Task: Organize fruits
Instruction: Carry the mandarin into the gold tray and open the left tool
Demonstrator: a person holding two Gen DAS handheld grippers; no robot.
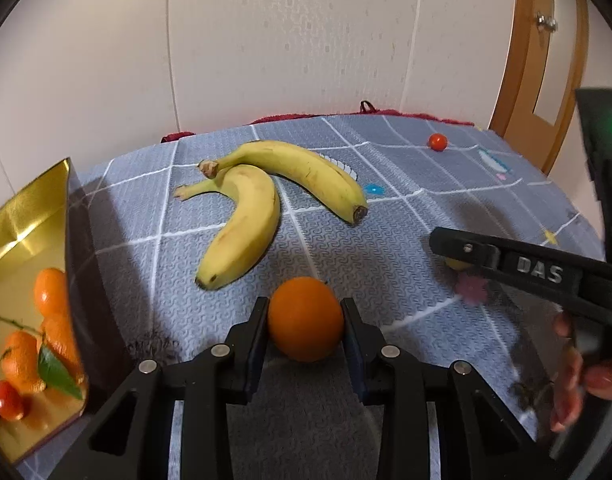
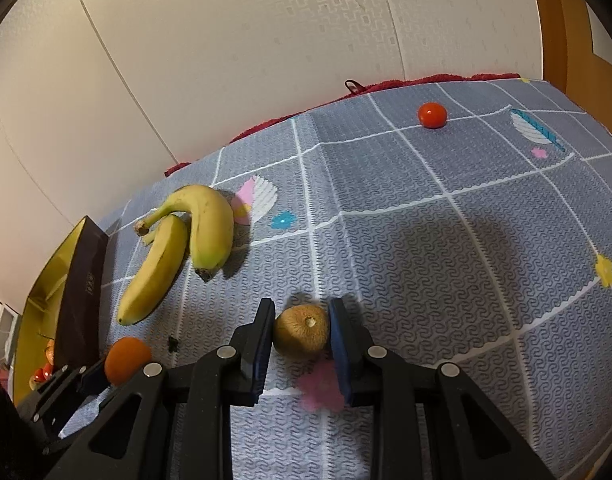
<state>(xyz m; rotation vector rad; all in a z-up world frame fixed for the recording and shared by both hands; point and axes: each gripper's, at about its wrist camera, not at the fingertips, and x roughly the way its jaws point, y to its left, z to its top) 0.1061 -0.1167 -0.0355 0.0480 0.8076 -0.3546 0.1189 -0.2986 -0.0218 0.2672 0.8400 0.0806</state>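
Smooth round orange (image 1: 305,319) gripped between left claw (image 1: 305,322) pads on the patterned grey mat (image 1: 386,240). Right claw (image 2: 301,330) pinches a fuzzy brown kiwi (image 2: 301,330). Two curved bananas (image 1: 241,220) beyond; gold-lined box (image 1: 21,232) holds tangerines.

A grey-blue quilted cloth (image 2: 446,248), crossed by white grid lines and printed with feathers and small flowers, is spread over the surface. Two bananas (image 1: 261,196) are laid on it with stems together. A gold-lined box (image 1: 29,280) is set at its left edge. An orange (image 1: 305,318), a brown kiwi (image 2: 301,330) and a small red tomato (image 2: 432,115) are also seen resting on it, the tomato well apart near the far edge.
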